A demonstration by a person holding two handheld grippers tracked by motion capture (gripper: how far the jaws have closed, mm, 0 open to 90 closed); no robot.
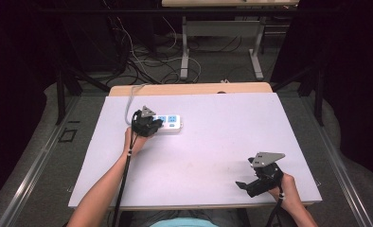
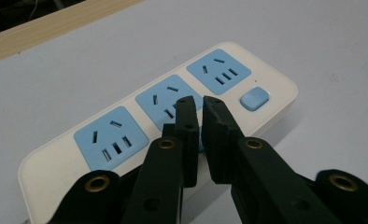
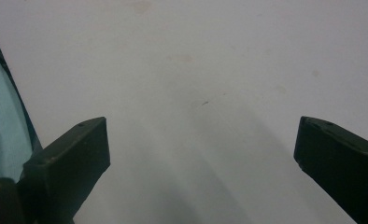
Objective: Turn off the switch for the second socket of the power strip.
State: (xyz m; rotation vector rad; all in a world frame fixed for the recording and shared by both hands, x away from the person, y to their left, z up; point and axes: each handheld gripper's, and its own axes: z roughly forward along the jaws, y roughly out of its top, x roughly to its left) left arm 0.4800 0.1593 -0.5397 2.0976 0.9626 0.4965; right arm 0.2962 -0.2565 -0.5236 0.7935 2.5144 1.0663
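Note:
A white power strip (image 1: pixel 173 124) with three blue sockets and a blue switch (image 2: pixel 255 98) lies at the left back of the white tabletop (image 1: pixel 222 142). My left gripper (image 1: pixel 150 126) rests over its left half. In the left gripper view the power strip (image 2: pixel 140 93) fills the middle, and the left gripper (image 2: pixel 200 100) has its tips over the middle socket. Its jaws are almost together, with a thin slit and nothing in it. My right gripper (image 1: pixel 246 183) lies near the front right edge. In its own view the right gripper (image 3: pixel 201 149) stands wide open above bare tabletop (image 3: pixel 196 70).
The strip's grey cord (image 1: pixel 130 101) runs off the table's back left corner. A strip of wooden desk (image 1: pixel 189 89) shows behind the white top. Beyond stand another desk's legs (image 1: pixel 184 52) and floor cables. A light blue shirt (image 3: pixel 0 121) shows at the left of the right gripper view.

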